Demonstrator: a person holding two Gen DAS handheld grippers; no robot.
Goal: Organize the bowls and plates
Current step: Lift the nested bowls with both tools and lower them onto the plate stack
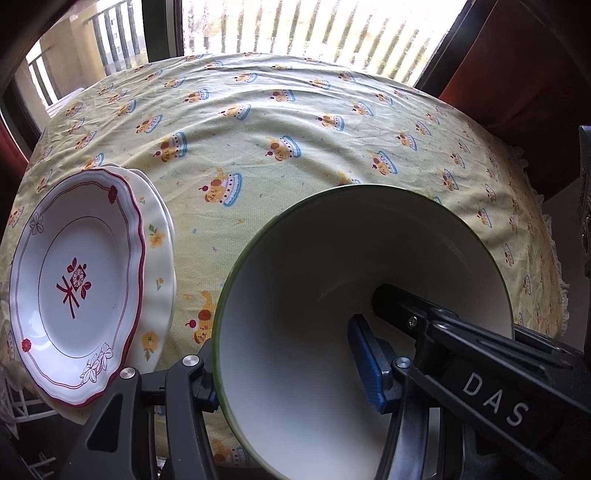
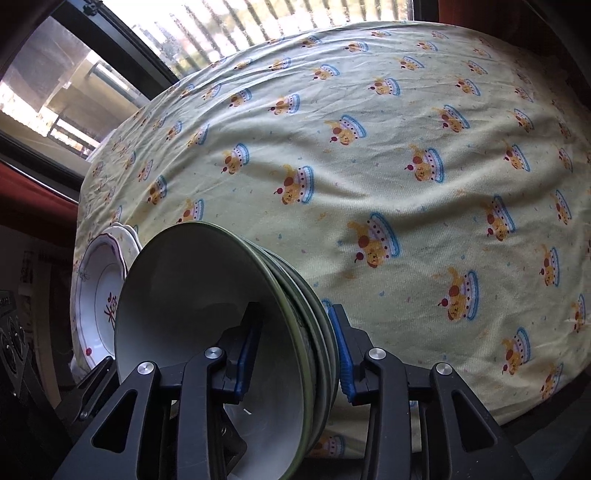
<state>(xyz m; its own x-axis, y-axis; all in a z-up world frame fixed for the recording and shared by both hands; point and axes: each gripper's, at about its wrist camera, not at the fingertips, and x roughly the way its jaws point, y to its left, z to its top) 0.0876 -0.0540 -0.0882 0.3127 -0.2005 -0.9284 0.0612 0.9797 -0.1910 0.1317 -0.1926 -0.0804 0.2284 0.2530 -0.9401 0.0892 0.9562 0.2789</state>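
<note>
A stack of several nested green-rimmed white bowls point(image 2: 207, 295) is tipped on its side, mouth toward the cameras. My right gripper point(image 2: 295, 343) is shut on one side of the stack, with one blue pad inside the top bowl and the other against the outermost wall. My left gripper point(image 1: 288, 376) clamps the opposite side of the bowl stack point(image 1: 351, 258), one finger outside the wall and one pad inside. The right gripper's black arm point(image 1: 480, 362) reaches into the bowl. A red-trimmed plate point(image 1: 77, 288) leans against a yellow-flowered plate point(image 1: 157, 236) at the left.
A table under a pale yellow printed cloth point(image 1: 295, 122) fills the background, with windows and a balcony railing point(image 1: 314, 26) behind it. White rack wires point(image 1: 22, 402) show below the plates. A dark red curtain point(image 1: 517, 74) hangs at the right.
</note>
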